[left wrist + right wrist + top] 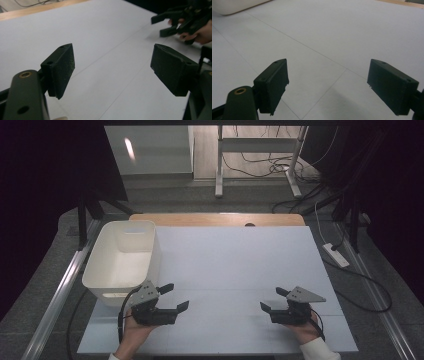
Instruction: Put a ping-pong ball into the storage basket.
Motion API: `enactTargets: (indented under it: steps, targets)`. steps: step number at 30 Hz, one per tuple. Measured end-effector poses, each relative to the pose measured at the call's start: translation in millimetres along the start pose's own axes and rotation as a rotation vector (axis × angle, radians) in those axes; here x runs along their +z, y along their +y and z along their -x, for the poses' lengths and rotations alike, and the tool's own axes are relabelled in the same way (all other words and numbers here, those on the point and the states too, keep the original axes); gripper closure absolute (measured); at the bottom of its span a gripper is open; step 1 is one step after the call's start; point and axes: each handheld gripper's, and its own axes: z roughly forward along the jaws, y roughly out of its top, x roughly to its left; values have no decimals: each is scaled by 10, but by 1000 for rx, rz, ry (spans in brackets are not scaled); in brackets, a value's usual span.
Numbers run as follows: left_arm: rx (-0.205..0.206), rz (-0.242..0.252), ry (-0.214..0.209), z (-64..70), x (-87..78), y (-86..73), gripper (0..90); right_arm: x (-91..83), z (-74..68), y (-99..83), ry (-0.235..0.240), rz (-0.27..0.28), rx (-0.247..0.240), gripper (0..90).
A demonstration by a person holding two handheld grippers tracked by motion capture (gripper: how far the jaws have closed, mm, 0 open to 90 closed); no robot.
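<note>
White bin (122, 257) sits on the left side of the table (235, 260), toward the far edge, just beyond and beside the left tool (174, 298); well apart from the right tool (274, 300). Bin is plain white plastic, rectangular with rounded corners and a rolled rim, upright, open-topped; nothing visible inside. Left tool held low near the table's front edge, jaws spread wide, nothing between them; its own view looks across the white surface to the right tool (166, 25) opposite. Right tool likewise wide, holding nothing, jaws pointing toward the left. In the right gripper view a corner of the bin (234, 6) shows at top left.
</note>
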Motion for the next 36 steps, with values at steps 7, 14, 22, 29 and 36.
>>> enactTargets:
  steps: [7, 14, 22, 29, 36]
  targets:
    - [-34, -17, 19, -132, -35, -223, 202, -4, -12, -5, 15, 0, -4, 169]
    - [-49, -23, 32, -227, -83, -353, 202, -26, -11, -17, 14, 2, -1, 170]
    - [-52, -27, 23, -253, -69, -398, 208, -40, -8, -21, 29, 5, -8, 169]
    - [-57, -33, 19, -248, -51, -404, 208, -52, 3, -23, 25, 6, -6, 168]
    - [-58, -40, 17, -230, -47, -410, 208, -50, -3, -23, 28, 7, -6, 169]
